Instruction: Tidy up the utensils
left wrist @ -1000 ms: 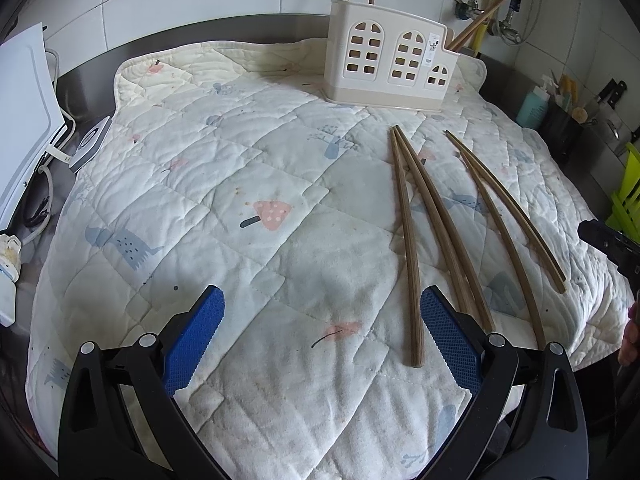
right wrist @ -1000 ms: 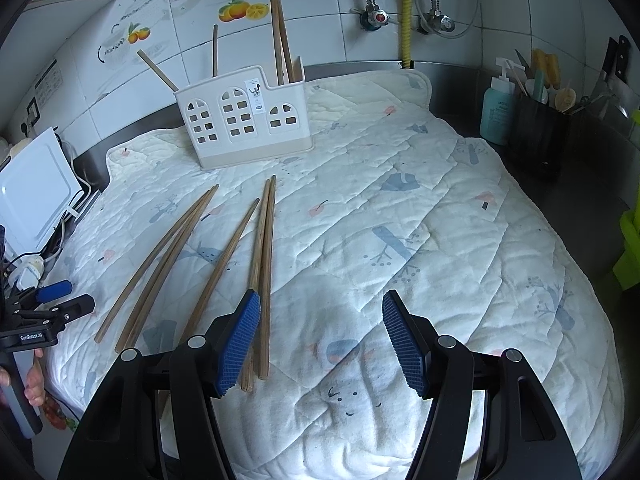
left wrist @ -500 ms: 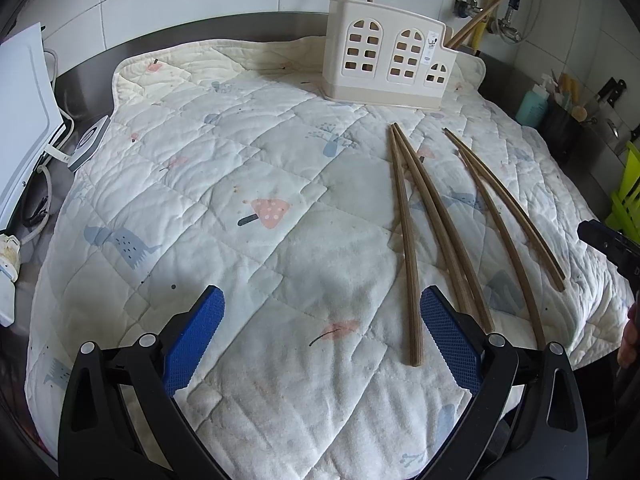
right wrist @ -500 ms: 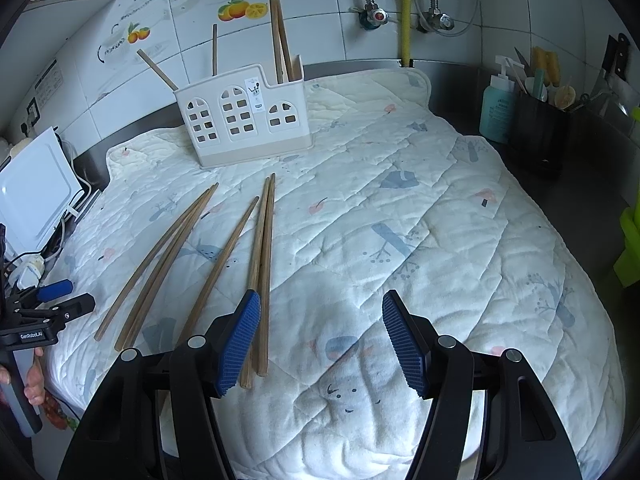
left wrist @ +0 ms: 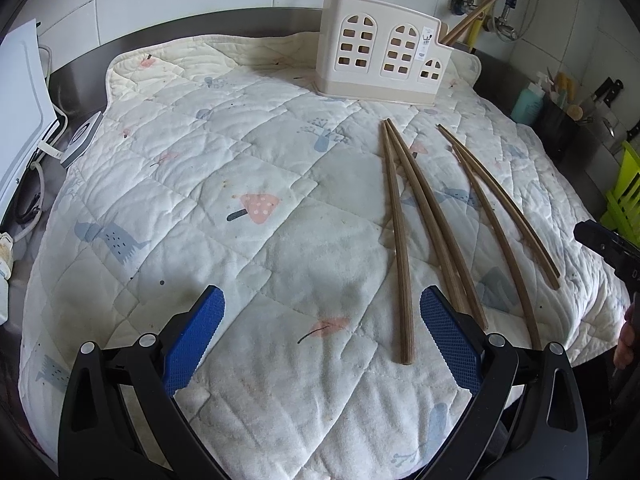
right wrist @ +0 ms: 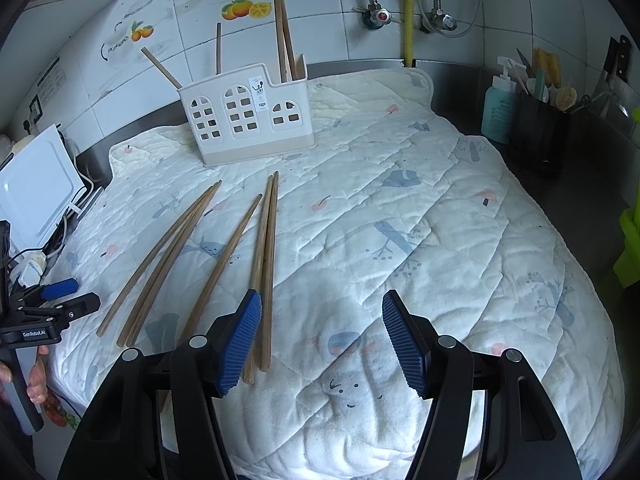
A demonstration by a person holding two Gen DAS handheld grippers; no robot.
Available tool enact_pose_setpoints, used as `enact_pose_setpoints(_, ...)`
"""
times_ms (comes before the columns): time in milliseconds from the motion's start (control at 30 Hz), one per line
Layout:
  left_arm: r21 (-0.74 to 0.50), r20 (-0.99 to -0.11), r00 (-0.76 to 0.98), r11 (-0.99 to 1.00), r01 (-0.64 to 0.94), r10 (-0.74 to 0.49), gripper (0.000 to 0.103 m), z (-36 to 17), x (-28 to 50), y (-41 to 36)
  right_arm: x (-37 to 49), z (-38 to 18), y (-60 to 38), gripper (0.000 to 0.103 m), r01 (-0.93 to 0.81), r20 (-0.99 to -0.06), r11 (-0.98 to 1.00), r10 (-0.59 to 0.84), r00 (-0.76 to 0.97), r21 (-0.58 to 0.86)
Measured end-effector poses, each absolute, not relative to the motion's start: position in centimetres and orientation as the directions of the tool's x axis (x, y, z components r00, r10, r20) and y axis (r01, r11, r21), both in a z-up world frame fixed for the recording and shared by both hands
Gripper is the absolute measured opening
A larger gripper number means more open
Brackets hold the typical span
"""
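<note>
**Five loose chopsticks on the quilt, four in the holder, both grippers empty**

We see five long brown wooden chopsticks (right wrist: pixel 224 264) lying flat on a white quilted cloth with pastel prints (right wrist: pixel 400 208), which covers a dark steel desk (right wrist: pixel 580 200). They fan out from the holder toward the near edge: a pair touching along their length (right wrist: pixel 267 264), one single stick beside it, and two more further out whose far tips meet. In the left wrist view the same five (left wrist: pixel 424 216) lie on the right half of the cloth.

At the back of the cloth stands one white plastic utensil holder with arched window cut-outs (right wrist: pixel 248 116). Four more chopsticks stand in it (right wrist: pixel 286 40): two close together in the right-hand compartment, one upright and one leaning in the left-hand part.

The left gripper (left wrist: pixel 320 336) has its two blue-padded jaws spread wide over bare cloth, with nothing between them; the nearest chopstick's end lies just inside the right pad. The right gripper (right wrist: pixel 320 336) likewise holds its jaws apart and empty, the touching pair ending just beside its left pad. One hand (right wrist: pixel 34 384) grips the left gripper's handle.

One teal bottle (right wrist: pixel 498 108) and one black tool caddy (right wrist: pixel 540 128) stand on the desk, off the cloth.
</note>
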State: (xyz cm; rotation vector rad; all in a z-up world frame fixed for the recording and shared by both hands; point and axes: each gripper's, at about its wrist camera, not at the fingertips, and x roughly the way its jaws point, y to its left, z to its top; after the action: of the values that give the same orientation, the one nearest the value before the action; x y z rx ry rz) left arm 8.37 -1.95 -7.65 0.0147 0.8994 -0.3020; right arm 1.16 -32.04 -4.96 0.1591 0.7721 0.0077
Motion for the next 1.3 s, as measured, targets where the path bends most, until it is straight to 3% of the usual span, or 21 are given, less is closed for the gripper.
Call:
enact_pose_setpoints(500,-0.122,-0.767,0.583,0.953,0.277,-0.268,0.096,-7.4,7.9,-1.4,0.9,-5.8,-31.0,0.054,0.007,-0.704,0.987,0.109,0.702,0.16)
enact_pose_setpoints(700,-0.114,-0.769,0.576,0.946,0.304,-0.278,0.077,-7.4,7.9,-2.4,1.0,-6.3,-30.9,0.05,-0.005,-0.711,0.985,0.13,0.692,0.174)
enact_pose_setpoints(967,-0.129,-0.768,0.553,0.923,0.361,-0.324,0.064,-7.5,7.9,-4.2,1.0,-6.7,-30.9,0.048,-0.017,-0.713,0.983,0.143,0.687,0.181)
enact_pose_setpoints(1100,-0.139,-0.774,0.531,0.91,0.391,-0.346,0.036,-7.7,8.1,-4.6,1.1,-6.8,-31.0,0.044,-0.022,-0.716,0.983,0.149,0.682,0.184)
enact_pose_setpoints(1300,-0.155,-0.772,0.507,0.888,0.432,-0.382,0.028,-8.0,8.1,-5.7,1.0,-6.9,-30.9,0.033,-0.03,-0.718,0.981,0.162,0.677,0.193)
